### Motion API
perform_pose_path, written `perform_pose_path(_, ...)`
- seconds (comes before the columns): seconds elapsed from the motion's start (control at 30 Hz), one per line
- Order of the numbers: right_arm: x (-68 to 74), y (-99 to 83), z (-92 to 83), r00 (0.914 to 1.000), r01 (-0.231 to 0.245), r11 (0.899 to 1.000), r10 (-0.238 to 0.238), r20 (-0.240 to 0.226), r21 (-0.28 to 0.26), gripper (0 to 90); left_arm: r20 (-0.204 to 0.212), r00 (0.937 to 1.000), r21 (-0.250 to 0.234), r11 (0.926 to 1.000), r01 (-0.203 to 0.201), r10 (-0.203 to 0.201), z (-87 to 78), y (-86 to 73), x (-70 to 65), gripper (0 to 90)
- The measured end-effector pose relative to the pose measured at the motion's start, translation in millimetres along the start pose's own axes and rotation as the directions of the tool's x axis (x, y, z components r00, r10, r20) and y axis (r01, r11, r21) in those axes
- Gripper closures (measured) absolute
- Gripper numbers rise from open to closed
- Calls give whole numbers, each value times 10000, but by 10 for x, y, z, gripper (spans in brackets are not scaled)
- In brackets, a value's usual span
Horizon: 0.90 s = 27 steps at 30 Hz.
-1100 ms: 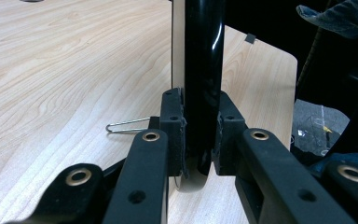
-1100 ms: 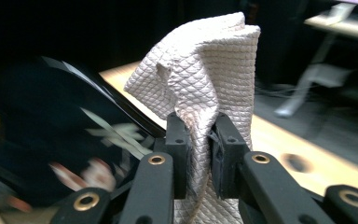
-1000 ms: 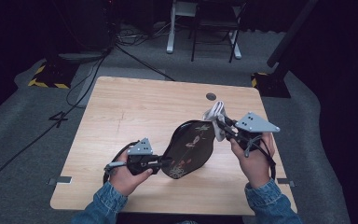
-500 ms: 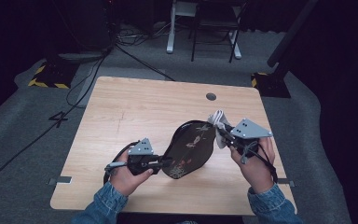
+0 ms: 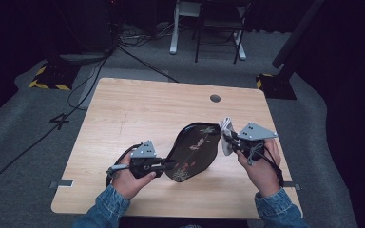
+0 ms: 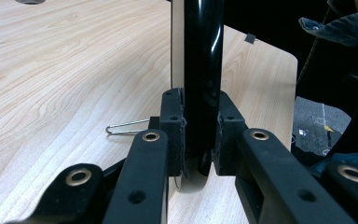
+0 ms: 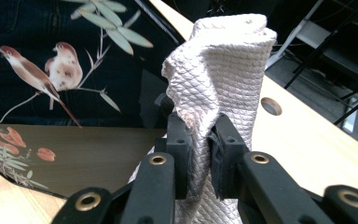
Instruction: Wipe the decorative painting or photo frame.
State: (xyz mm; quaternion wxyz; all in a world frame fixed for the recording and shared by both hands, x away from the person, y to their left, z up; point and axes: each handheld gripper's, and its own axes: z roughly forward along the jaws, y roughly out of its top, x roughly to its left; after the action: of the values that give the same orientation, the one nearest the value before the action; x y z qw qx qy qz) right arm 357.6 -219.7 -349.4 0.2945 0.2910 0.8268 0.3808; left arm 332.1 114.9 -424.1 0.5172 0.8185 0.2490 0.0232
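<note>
A black lacquered tray (image 5: 195, 149) painted with birds and flowers is held tilted above the wooden table (image 5: 123, 114). My left gripper (image 5: 170, 164) is shut on its near left rim; in the left gripper view the glossy black tray edge (image 6: 200, 84) stands upright, squeezed between both pads. My right gripper (image 5: 229, 137) is shut on a bunched pale textured cloth (image 5: 225, 135) at the tray's right edge. In the right gripper view the cloth (image 7: 223, 74) rises between the jaws, with the painted tray (image 7: 51, 70) just behind it to the left.
A round cable hole (image 5: 215, 98) sits in the table's far side. A thin wire clip (image 6: 126, 127) lies on the wood near the left gripper. Chair legs (image 5: 209, 33) and cables (image 5: 100, 57) stand on the floor beyond the table.
The right gripper with the cloth has slid slightly left and down along the tray's right edge. The left gripper and the tray have kept still.
</note>
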Motion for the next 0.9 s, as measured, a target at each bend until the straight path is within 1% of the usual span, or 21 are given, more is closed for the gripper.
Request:
perform_pose_path(0.17, 0, -51, 44, 9998, -146, 9998, 147, -103, 111, 804, 1, 10000, 9, 10000, -1, 1, -1, 0, 0, 782)
perform_pose_path(0.53, -22, -189, 165, 9968, -526, 9977, 550, -588, 418, 804, 20, 10000, 18, 10000, -31, 30, -2, -1, 7, 782)
perform_pose_path(0.73, 3, -229, 221, 9954, -416, 9972, 468, -834, 626, 804, 36, 10000, 30, 10000, -32, 32, -2, -1, 11, 782)
perform_pose_path(0.9, 8, -257, 252, 9938, -422, 9963, 496, -997, 744, 804, 45, 10000, 27, 10000, -30, 30, 0, 0, 12, 781)
